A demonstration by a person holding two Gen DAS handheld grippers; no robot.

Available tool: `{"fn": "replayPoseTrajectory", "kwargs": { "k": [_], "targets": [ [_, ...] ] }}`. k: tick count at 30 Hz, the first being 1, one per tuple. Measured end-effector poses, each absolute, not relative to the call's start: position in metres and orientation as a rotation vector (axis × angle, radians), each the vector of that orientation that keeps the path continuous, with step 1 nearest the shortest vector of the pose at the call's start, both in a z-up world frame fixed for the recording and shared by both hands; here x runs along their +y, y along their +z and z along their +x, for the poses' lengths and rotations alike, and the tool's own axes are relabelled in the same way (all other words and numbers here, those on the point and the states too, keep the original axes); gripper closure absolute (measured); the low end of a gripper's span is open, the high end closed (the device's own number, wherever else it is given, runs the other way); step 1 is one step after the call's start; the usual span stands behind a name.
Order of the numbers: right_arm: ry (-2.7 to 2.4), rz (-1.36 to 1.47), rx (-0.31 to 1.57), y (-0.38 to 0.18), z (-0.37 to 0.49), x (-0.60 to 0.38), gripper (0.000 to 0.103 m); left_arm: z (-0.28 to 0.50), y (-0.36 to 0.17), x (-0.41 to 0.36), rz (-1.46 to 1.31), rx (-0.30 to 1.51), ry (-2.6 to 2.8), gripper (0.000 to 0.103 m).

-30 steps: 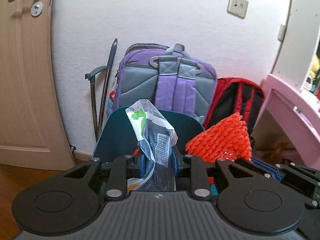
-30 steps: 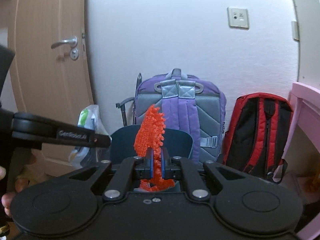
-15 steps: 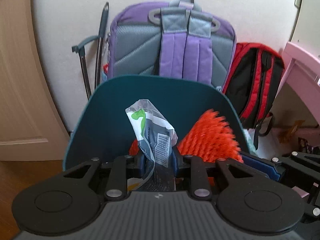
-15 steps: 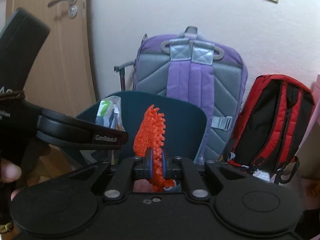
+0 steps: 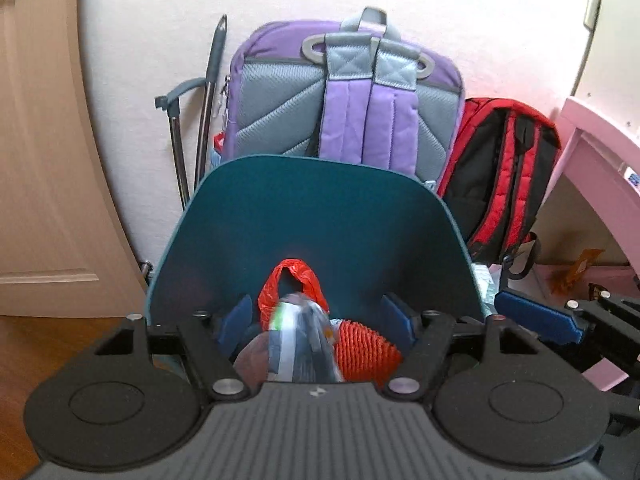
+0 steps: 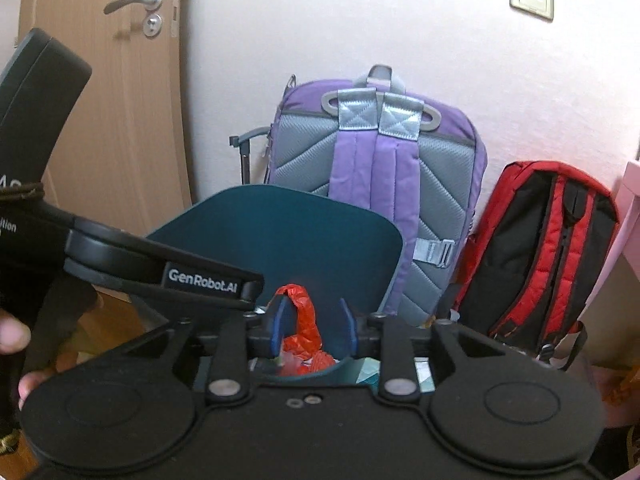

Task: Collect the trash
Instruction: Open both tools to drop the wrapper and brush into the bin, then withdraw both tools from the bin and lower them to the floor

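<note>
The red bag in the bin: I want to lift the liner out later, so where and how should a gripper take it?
Probably by the red bag's upright handle loop, the only part standing clear above the trash in the teal bin. Come straight down from above and close across one thin strand of the loop; the raised lid blocks the far side.

Purple backpack [image 5: 344, 96] is leaning upright against the white wall [image 6: 360, 20] ahead of me. Red-and-black backpack [image 6: 540, 248] is sitting just right of it, grey folded metal frame [image 5: 192, 120] left of it, wooden door [image 6: 120, 100] further left, pink furniture [image 5: 600, 152] far right.
</note>
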State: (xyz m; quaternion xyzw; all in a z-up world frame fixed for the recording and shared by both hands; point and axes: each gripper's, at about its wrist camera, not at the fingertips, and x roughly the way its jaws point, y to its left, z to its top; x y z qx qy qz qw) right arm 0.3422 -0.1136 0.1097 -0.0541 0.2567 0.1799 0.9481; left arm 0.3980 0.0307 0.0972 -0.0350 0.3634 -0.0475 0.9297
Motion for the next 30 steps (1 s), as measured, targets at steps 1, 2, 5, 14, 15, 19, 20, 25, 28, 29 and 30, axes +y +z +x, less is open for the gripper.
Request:
{"fn": "replayPoseTrajectory", "kwargs": {
  "k": [1, 2, 5, 14, 15, 19, 20, 25, 28, 29, 30],
  "targets": [
    [0.366, -0.113, 0.514, 0.113, 0.337, -0.115, 0.070, 0.390, 0.101, 0.031, -0.071, 0.737, -0.099, 0.032],
    [0.368, -0.113, 0.507, 0.116, 0.331, -0.116, 0.069, 0.383, 0.104, 0.031, -0.069, 0.733, -0.101, 0.032],
    [0.375, -0.107, 0.494, 0.126, 0.315, -0.120, 0.067, 0.361, 0.114, 0.031, -0.062, 0.724, -0.104, 0.031],
    [0.403, -0.091, 0.475, 0.151, 0.252, -0.129, 0.060, 0.281, 0.140, 0.044, -0.056, 0.689, -0.103, 0.028],
    [0.406, -0.093, 0.472, 0.154, 0.244, -0.129, 0.059, 0.271, 0.143, 0.046, -0.057, 0.685, -0.104, 0.028],
    [0.415, -0.098, 0.458, 0.165, 0.214, -0.128, 0.056, 0.237, 0.149, 0.053, -0.058, 0.678, -0.109, 0.028],
    [0.417, -0.096, 0.456, 0.166, 0.208, -0.128, 0.056, 0.228, 0.150, 0.056, -0.057, 0.676, -0.112, 0.028],
    [0.450, -0.086, 0.464, 0.168, 0.174, -0.125, 0.054, 0.192, 0.146, 0.064, -0.042, 0.678, -0.119, 0.017],
    [0.469, -0.095, 0.480, 0.162, 0.156, -0.120, 0.054, 0.171, 0.139, 0.070, -0.041, 0.674, -0.126, 0.015],
    [0.477, -0.097, 0.487, 0.159, 0.151, -0.119, 0.054, 0.165, 0.136, 0.072, -0.041, 0.680, -0.133, 0.015],
    [0.488, -0.099, 0.497, 0.155, 0.146, -0.117, 0.054, 0.160, 0.132, 0.074, -0.042, 0.685, -0.137, 0.015]
  ]
}}
